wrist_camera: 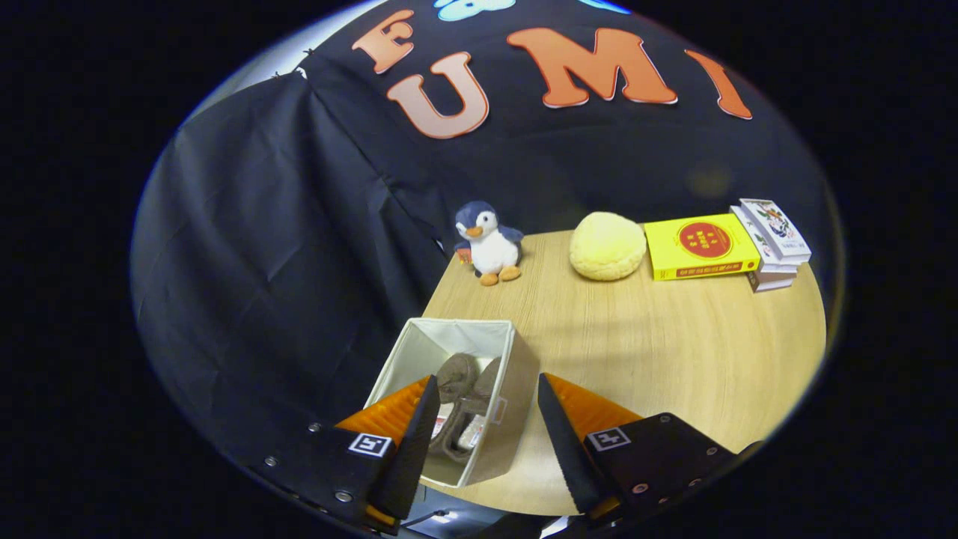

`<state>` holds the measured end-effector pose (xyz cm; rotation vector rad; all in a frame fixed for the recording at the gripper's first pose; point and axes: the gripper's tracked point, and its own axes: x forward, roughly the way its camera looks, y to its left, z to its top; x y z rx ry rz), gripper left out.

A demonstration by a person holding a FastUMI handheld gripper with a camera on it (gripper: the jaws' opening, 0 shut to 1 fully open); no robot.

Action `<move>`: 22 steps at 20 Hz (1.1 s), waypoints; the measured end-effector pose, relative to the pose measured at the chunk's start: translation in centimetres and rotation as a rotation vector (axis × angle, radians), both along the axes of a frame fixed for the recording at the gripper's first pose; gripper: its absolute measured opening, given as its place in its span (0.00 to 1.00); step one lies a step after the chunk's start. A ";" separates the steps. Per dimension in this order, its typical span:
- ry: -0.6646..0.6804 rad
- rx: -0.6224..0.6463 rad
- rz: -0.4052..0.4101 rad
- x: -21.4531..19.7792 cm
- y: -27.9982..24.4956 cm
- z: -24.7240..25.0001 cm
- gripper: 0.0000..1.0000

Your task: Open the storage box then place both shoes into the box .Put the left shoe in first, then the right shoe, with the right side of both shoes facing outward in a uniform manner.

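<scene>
Hanging just above the storage box (456, 389), the tongs (483, 434) stand wide open and hold nothing. The box sits open at the near corner of the table (673, 352). Both shoes (464, 408) lie inside it, side by side, right between the tongs' tips. The job looks about done.
</scene>
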<state>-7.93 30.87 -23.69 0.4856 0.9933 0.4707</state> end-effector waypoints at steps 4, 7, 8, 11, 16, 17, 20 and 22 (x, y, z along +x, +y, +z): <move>-0.130 -0.036 -0.071 1.5 -6.9 2.0 0.91; -0.227 -0.056 -0.136 2.9 -12.1 3.6 0.96; -0.258 -0.060 -0.147 3.0 -13.3 3.9 0.96; -0.320 -0.083 -0.186 3.3 -17.0 4.7 0.97; -0.495 -0.133 -0.271 4.6 -21.9 7.8 0.97; -0.530 -0.150 -0.283 4.7 -22.8 8.5 0.97; -0.651 -0.198 -0.313 4.9 -24.8 11.0 0.97; -0.736 -0.236 -0.331 5.1 -25.9 12.8 0.97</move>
